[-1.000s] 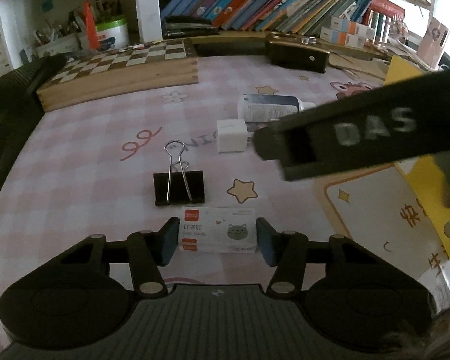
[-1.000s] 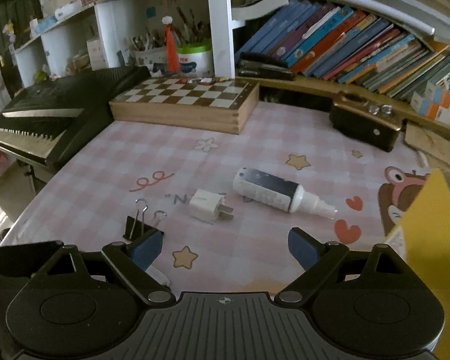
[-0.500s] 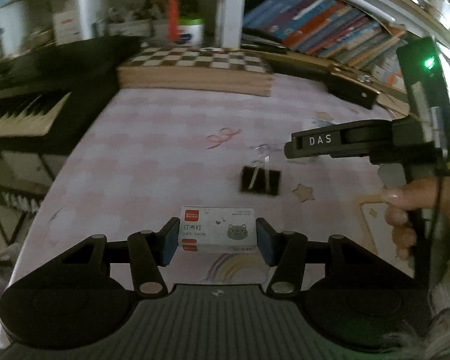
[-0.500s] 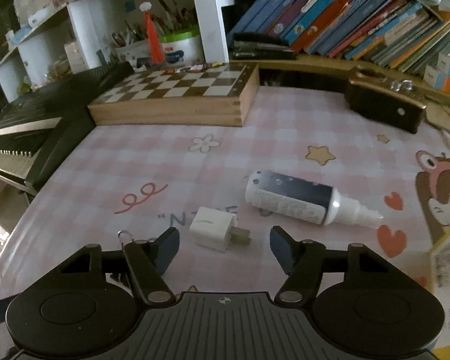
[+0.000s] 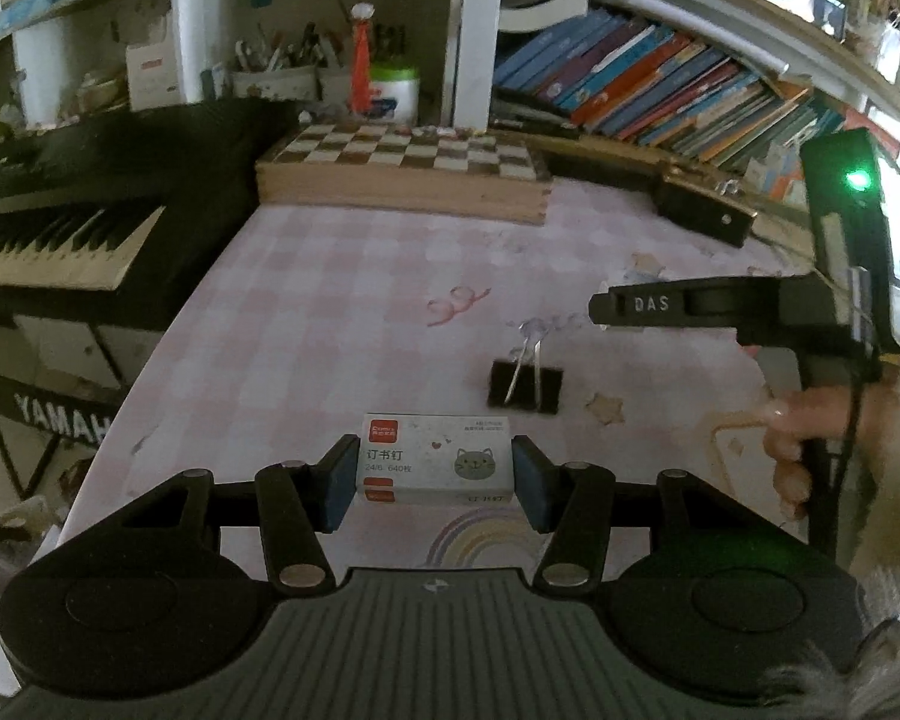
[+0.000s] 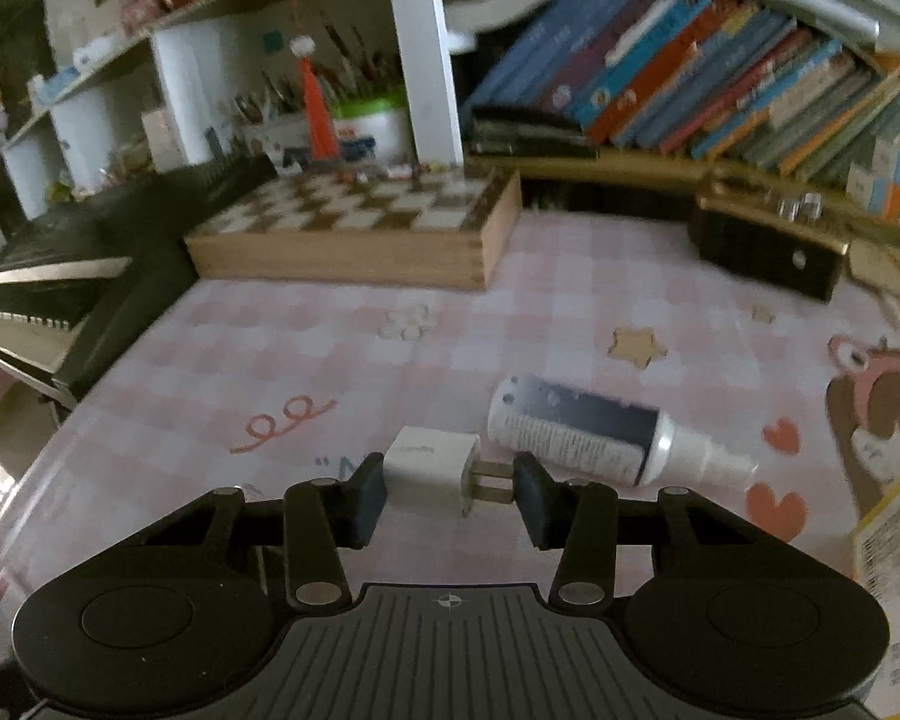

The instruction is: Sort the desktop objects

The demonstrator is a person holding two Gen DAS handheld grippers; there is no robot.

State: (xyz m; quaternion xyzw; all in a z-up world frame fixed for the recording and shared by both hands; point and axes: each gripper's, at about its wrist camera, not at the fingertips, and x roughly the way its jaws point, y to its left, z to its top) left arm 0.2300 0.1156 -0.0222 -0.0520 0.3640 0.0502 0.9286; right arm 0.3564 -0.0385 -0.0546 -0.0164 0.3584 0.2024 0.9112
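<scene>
Small white staple box (image 5: pixel 437 459) with red label and grey cat face is sitting clamped between the blue pads of the left tool (image 5: pixel 435 480), held above the near edge of the pink checked desk (image 5: pixel 330 312). Left view only: black binder clip (image 5: pixel 525 383) with silver wire handles is lying on the desk just beyond the box, to its right. This view is also catching the right tool (image 5: pixel 606 307) from the side, a black body marked DAS with a green light glowing on its mounted unit, and the person's right hand (image 5: pixel 792 450) gripping its handle.

Right view only: white cube-shaped charger plug (image 6: pixel 431 461) is lying between the pads of the right tool (image 6: pixel 450 495), left pad touching the plug body, right pad meeting the metal prongs; the jaws are appearing closed on it. White squeeze bottle (image 6: pixel 594 438) with dark label is lying on its side just right of the plug, nozzle pointing right. Yellow package edge (image 6: pixel 894 540) is showing at far right.

Both views are showing the wooden chessboard box (image 6: pixel 360 234) at the back of the desk, a black keyboard (image 5: pixel 60 228) at left, and slanted books (image 6: pixel 690 84) on the shelf.
</scene>
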